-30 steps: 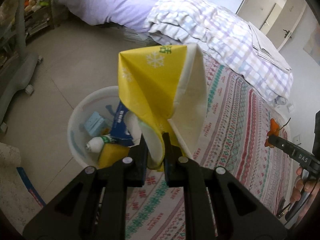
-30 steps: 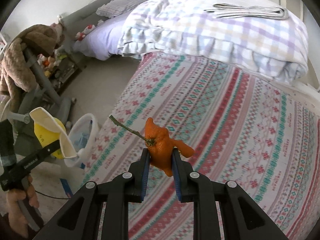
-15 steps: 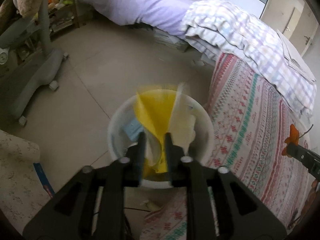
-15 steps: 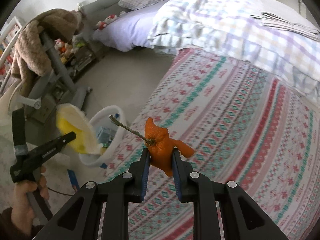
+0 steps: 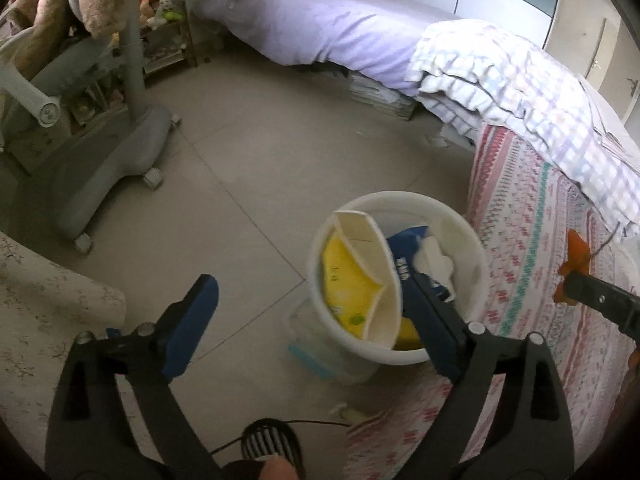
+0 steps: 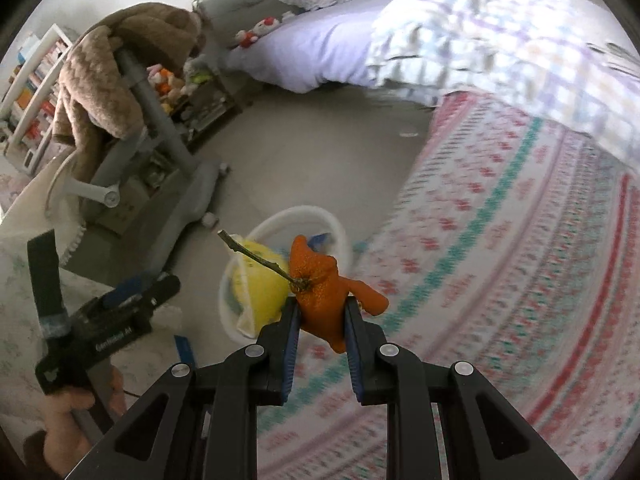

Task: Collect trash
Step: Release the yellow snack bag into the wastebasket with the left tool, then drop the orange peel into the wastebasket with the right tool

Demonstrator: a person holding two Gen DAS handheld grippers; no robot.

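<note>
Right hand-held gripper [image 6: 320, 320]: clamped on the peel [image 6: 322, 296], held above the bed [image 6: 520, 260] edge, near the bin [image 6: 336, 232].
Left hand-held gripper [image 5: 316, 320]: jaws had just opened wide — nothing between them; the yellow bag [image 5: 352, 280] lay in the bin [image 5: 460, 220].
Handling: peel likely light, soft, floppy — best pinched mid-body, as here.
Look: orange, lobed, with a twig stem [image 6: 256, 258].
</note>
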